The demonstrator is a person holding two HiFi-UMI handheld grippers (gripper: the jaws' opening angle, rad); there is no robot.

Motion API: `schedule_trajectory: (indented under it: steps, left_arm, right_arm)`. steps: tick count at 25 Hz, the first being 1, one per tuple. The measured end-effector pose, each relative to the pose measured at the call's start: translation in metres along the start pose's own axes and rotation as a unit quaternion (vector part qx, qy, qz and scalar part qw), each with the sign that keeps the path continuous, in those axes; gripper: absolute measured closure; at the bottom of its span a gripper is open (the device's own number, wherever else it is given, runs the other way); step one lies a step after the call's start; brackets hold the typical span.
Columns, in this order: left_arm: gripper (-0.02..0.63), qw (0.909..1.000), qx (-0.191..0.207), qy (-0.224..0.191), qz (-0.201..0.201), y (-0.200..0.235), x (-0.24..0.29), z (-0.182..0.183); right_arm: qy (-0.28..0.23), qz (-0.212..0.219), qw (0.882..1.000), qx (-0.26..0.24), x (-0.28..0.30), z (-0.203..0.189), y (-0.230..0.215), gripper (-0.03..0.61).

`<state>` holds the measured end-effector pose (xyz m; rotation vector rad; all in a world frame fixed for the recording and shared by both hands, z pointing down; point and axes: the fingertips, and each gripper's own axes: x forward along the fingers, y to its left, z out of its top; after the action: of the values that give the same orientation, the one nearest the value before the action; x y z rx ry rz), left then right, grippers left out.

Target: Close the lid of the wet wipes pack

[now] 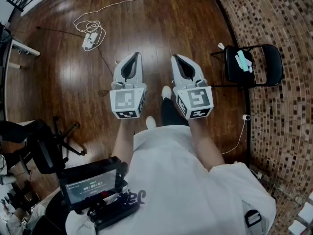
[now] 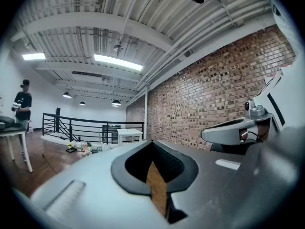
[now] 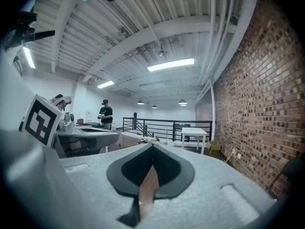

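— Is the lid closed?
— I cannot judge that, because no wet wipes pack shows in any view. The left tool (image 1: pixel 132 56) and right tool (image 1: pixel 177 58) are each pressed together on nothing, above the wooden floor (image 1: pixel 146 28).
— So what is left?
— Seemingly the whole job, starting with finding the pack.

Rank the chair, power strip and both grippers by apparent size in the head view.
1. Chair: slightly the largest, though it is farther away.
2. Left gripper and right gripper: alike, so no ranking; nearness to the camera enlarges both.
3. Power strip: smallest.
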<state>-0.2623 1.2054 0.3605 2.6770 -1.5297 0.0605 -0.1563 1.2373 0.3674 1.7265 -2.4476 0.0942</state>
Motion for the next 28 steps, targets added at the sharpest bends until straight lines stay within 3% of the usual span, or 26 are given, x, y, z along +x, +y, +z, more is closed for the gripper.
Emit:
schedule_trajectory:
  steps: [4,14,22,28]
  left_arm:
    - [0.598,0.9999,-0.001,0.012,0.007,0.007,0.045,0.001]
    - [0.598,0.9992,0.036,-0.015,0.004,0.006,0.182,0.047]
    - [0.598,0.9997,0.025,0.001,-0.003,0.0,0.254,0.037]
    - [0.598,1.0,0.002,0.008,0.0,0.047,0.328,0.025]
  right_arm:
    - [-0.005,0.008,1.0,0.003,0.04,0.011,-0.036,0.586]
    - [-0.046,0.017,0.999,0.019,0.136,0.056,-0.146,0.588]
    - [-0.008,0.019,0.999,0.043,0.196,0.026,-0.199,0.588]
    - [0.009,0.024,0.999,0.025,0.266,0.022,-0.219,0.586]
